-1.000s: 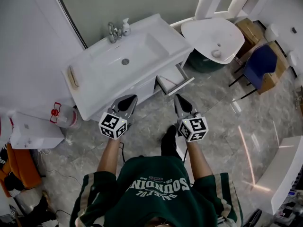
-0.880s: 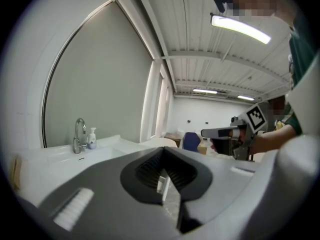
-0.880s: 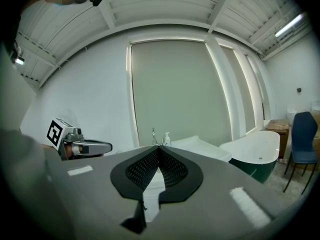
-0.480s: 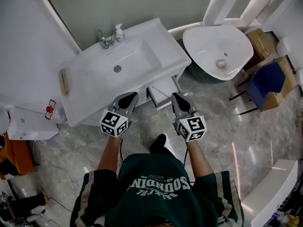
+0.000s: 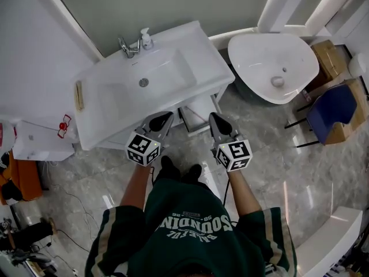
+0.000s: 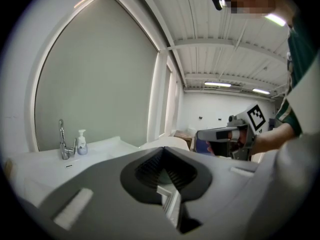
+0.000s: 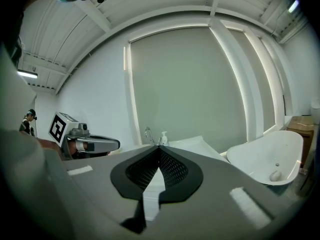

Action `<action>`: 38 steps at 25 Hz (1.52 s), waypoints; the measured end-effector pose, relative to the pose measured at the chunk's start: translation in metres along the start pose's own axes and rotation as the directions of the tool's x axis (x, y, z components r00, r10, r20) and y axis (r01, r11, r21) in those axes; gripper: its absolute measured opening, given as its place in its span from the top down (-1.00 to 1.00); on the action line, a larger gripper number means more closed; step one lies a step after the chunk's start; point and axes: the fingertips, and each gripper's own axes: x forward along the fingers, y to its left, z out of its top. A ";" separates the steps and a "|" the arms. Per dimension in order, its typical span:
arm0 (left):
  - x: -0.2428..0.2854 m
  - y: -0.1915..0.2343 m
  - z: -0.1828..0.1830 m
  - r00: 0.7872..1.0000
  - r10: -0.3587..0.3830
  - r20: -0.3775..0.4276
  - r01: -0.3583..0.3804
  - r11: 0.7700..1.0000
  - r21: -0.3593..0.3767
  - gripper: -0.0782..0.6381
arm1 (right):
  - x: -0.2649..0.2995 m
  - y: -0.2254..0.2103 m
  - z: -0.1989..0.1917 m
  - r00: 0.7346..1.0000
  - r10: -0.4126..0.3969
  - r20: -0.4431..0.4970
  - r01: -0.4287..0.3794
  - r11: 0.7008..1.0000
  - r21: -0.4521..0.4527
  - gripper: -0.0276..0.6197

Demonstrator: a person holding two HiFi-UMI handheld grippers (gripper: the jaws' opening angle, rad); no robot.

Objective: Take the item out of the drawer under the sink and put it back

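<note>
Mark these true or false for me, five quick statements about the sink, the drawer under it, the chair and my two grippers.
1. The white drawer under the white rectangular sink stands open. True.
2. The left gripper holds a bottle. False: its jaws are together with nothing between them.
3. The white soap dispenser bottle stands beside the chrome faucet at the sink's back edge. True.
4. The blue chair stands left of the sink. False: it is far to the right, beyond the white bathtub.
5. The right gripper has its jaws wide apart. False: they are together and empty.
</note>
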 end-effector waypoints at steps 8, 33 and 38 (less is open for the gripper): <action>0.022 -0.009 0.004 0.999 -0.039 0.004 0.039 0.999 0.015 0.64 | -0.008 -0.012 0.006 1.000 -0.018 0.015 0.018 1.000 -0.017 0.91; 0.090 -0.015 -0.054 0.969 -0.190 -0.158 0.201 0.978 0.056 0.64 | -0.009 -0.062 -0.044 0.990 -0.109 -0.092 0.112 0.993 0.030 0.91; 0.116 -0.020 -0.096 0.935 -0.254 -0.249 0.278 0.958 0.067 0.64 | -0.008 -0.078 -0.075 0.979 -0.135 -0.150 0.146 0.988 0.059 0.91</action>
